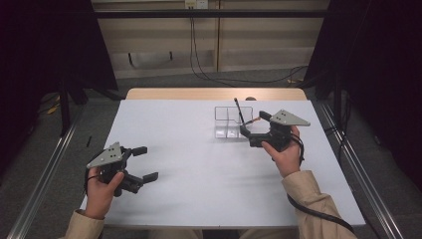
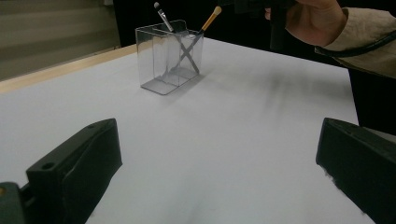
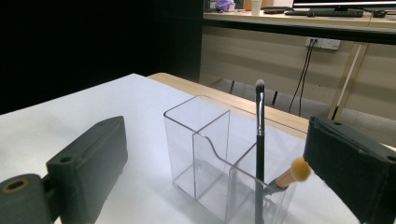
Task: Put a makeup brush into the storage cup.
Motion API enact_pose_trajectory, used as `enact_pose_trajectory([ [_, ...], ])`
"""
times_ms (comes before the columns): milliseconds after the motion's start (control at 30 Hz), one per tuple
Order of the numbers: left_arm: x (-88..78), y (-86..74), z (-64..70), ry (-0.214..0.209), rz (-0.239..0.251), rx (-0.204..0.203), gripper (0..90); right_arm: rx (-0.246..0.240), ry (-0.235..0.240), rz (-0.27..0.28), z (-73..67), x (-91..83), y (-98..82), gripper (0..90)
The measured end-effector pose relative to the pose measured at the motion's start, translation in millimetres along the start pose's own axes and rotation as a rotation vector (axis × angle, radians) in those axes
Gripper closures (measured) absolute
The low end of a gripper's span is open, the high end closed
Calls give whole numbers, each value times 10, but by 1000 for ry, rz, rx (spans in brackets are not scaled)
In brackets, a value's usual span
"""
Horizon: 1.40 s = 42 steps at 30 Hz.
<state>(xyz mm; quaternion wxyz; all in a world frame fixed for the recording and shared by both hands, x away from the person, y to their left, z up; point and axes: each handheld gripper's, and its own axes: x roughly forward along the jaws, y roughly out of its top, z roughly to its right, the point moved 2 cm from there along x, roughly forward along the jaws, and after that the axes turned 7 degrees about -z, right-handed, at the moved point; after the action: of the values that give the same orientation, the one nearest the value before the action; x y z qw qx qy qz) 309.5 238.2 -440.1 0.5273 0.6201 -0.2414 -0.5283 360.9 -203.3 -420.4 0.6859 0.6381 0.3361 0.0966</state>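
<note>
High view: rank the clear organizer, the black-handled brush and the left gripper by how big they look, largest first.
1. left gripper, though it sits nearest the camera, which flatters it.
2. clear organizer.
3. black-handled brush, a thin line standing in the organizer.

White table (image 1: pixel 199 164) with wooden far edge, clear divided organizer (image 1: pixel 230 122) standing toward its far right

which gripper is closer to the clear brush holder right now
Right. The right gripper sits just beside the clear brush holder, jaws open toward it; the left gripper rests far off near the table's front-left.
</note>
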Motion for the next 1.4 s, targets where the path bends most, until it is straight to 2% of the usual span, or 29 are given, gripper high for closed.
enact_pose_trajectory([
  [867, -1, 8, -7, 2, 1, 6, 0, -22, 3, -9, -22, -257, -134, 55],
  [1400, 7, 9, -14, 2, -1, 6, 0, -7, -7, -12, 18, -460, -255, 54],
])
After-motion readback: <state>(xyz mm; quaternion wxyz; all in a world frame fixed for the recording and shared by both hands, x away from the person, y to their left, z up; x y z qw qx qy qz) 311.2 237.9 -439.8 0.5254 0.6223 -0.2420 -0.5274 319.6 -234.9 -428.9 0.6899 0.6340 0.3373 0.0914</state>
